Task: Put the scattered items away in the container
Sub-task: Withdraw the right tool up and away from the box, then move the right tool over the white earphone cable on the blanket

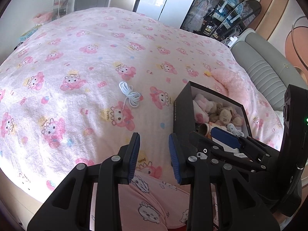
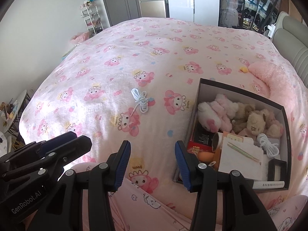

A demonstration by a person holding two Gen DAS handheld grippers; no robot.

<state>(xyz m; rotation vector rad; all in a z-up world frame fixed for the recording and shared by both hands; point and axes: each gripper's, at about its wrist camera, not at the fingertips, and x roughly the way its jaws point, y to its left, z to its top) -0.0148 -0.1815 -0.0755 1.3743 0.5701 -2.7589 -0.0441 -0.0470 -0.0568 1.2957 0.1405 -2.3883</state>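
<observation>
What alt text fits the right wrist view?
The open right hand-held gripper hovers over a pink patterned bed, empty. A coiled white cord lies ahead; a black box of plush toys sits right.

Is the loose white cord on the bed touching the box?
Apart. The right wrist view shows pink blanket between the cord and the box.

We record a large bed (image 2: 154, 61) under a pink cartoon-print blanket, a grey padded headboard (image 2: 294, 44) at right, plain white walls, a white wire shelf rack (image 2: 92, 17), grey doors, tall pale cabinets and dark glass-fronted wardrobes (image 2: 248, 3) beyond, brightly daylit.
</observation>
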